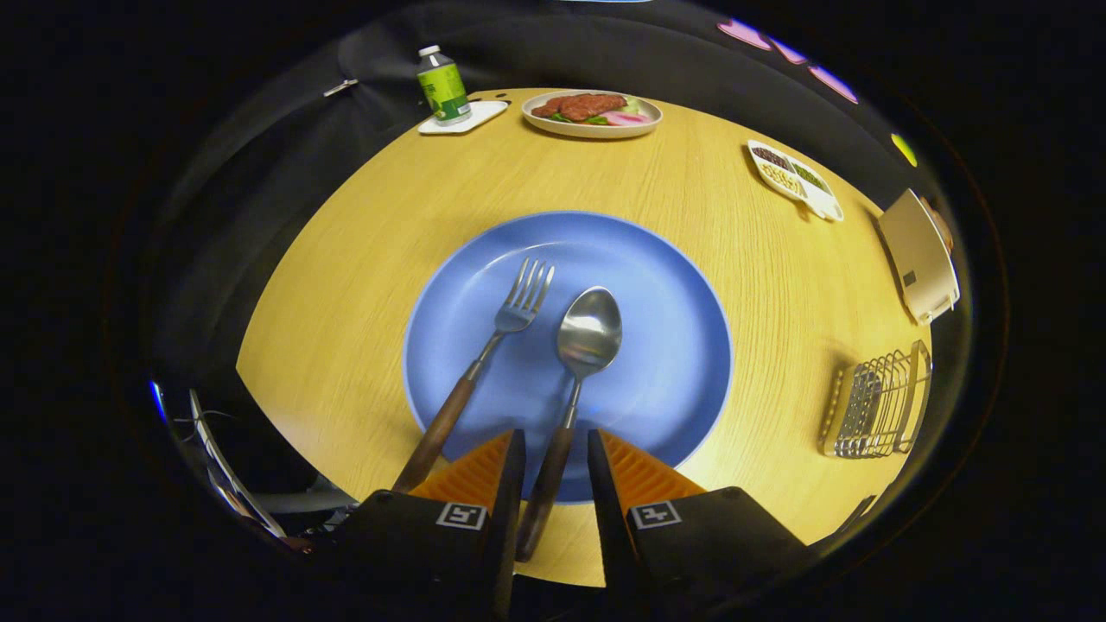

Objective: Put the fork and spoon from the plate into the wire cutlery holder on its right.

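- A green bottle (442, 85) with a white cap stands on a small white coaster (464, 117) at the upper left of the round wooden table (346, 285).
- A fork (484, 363) with a brown wooden handle lies on the left half of the big blue plate (665, 345) in the middle of the picture. Its prongs point away, toward the top, and its handle end hangs over the plate's near rim.
- The gripper (556, 449) sits at the bottom middle. Its two fingers are a little way apart, with the spoon's handle running between them. The fingers are close to the handle, but I cannot tell if they touch it.
- The spoon (577, 363) lies just right of the fork on the same plate. Its shiny bowl is up toward the middle of the plate.
- A pale plate of food (593, 115) with brown and pink pieces sits at the top middle.
- A white divided dish (795, 180) with little snacks sits at the upper right.
- A cream-colored box (920, 257) sits at the far right edge.
- The wire cutlery holder (877, 402) stands at the lower right, well apart from the blue plate.
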